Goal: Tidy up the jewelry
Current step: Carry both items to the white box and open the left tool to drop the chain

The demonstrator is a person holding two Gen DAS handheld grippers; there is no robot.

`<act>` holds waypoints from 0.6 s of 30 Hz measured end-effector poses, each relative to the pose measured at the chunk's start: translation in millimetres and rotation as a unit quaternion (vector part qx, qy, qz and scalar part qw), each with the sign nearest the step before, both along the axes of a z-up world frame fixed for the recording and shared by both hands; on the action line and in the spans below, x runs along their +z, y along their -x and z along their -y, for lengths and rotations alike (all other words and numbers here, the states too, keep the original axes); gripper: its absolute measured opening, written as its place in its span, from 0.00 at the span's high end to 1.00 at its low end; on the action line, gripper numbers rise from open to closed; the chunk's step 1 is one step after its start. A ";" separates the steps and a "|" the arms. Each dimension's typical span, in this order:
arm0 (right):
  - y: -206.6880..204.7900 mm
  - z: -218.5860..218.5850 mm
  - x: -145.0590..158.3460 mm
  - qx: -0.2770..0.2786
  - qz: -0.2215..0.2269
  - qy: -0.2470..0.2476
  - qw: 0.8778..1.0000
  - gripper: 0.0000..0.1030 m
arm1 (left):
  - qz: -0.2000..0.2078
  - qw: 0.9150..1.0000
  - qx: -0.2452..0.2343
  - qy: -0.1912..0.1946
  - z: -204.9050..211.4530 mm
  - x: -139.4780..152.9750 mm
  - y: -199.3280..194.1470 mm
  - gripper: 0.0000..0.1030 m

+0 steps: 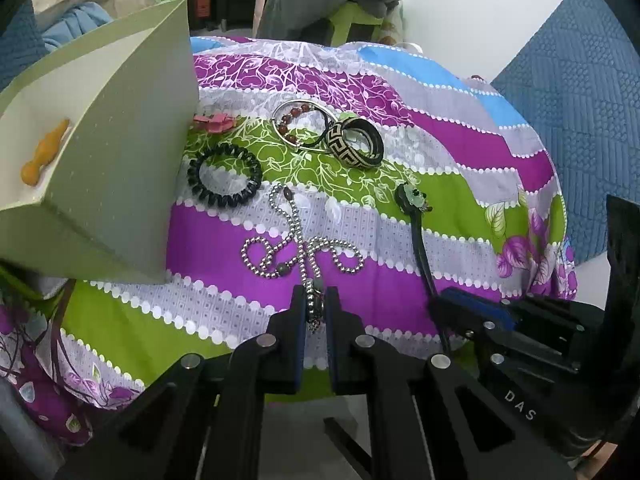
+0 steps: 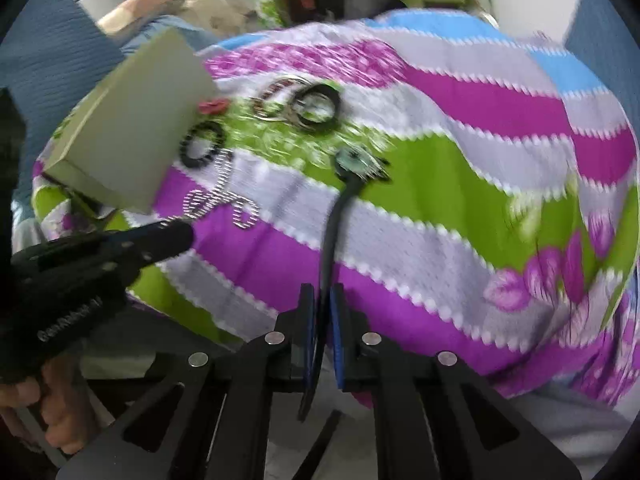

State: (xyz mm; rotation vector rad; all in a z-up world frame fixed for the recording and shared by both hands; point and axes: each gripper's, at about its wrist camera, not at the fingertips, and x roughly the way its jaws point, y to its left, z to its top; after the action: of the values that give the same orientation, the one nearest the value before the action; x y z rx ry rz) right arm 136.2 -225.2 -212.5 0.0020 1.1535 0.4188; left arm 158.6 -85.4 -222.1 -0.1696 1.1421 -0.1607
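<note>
Gripping one end of a silver bead chain [image 1: 298, 248], the left gripper [image 1: 316, 308] has its jaws clamped on the strand, the rest of which lies in loops on the patterned cloth [image 1: 440, 128] that covers the bench. The right gripper [image 2: 324, 304] has its jaws pressed together on a black cord [image 2: 334, 224]; the cord runs up the cloth to a green pendant [image 2: 354, 162] that rests on a green stripe. In the left wrist view the right gripper [image 1: 472, 312] enters from the lower right, well apart from the left one, with the cord [image 1: 422, 248] and pendant [image 1: 412, 198] above it. In the right wrist view, which is blurred, the left gripper [image 2: 176, 236] enters from the lower left, and a hand [image 2: 52, 412] holds its grip. Other pieces lie higher on the cloth: a black coil band [image 1: 224, 178] just beside the box [image 1: 120, 152]; a pink flower clip [image 1: 214, 122] touching the box wall; a dark red bead bracelet [image 1: 294, 122] inside a thin metal ring [image 1: 304, 148]; and a black-and-tan patterned bangle [image 1: 354, 142] leaning on that group. The pale green box stands tilted at the left, and an orange piece [image 1: 44, 154] lies inside it on the white floor. Bedding and clothes fill the background.
</note>
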 end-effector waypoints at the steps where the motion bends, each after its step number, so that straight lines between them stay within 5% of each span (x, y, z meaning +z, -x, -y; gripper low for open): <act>1: -1.6 -0.7 -0.1 0.003 0.000 -0.004 1.000 0.92 | 0.001 1.000 0.001 0.001 -1.1 0.4 -0.4 0.93; 5: -9.3 -1.5 4.1 -0.005 0.019 -0.001 1.000 0.71 | 0.004 1.000 0.006 0.007 -4.6 2.3 -2.8 0.93; 11: -28.8 5.0 -1.1 -0.021 0.017 -0.023 0.999 0.74 | 0.007 1.000 0.010 0.016 -8.0 4.0 -4.7 0.93; 18: -36.3 -2.5 -9.7 -0.017 0.019 -0.001 1.000 0.89 | 0.009 1.000 0.008 0.019 -8.4 5.0 -5.9 0.93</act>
State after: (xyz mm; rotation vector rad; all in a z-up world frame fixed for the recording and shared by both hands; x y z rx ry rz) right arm 172.4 -222.7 -222.2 0.0145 1.1148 0.3883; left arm 164.5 -76.9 -217.1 -0.2107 1.1192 -0.1706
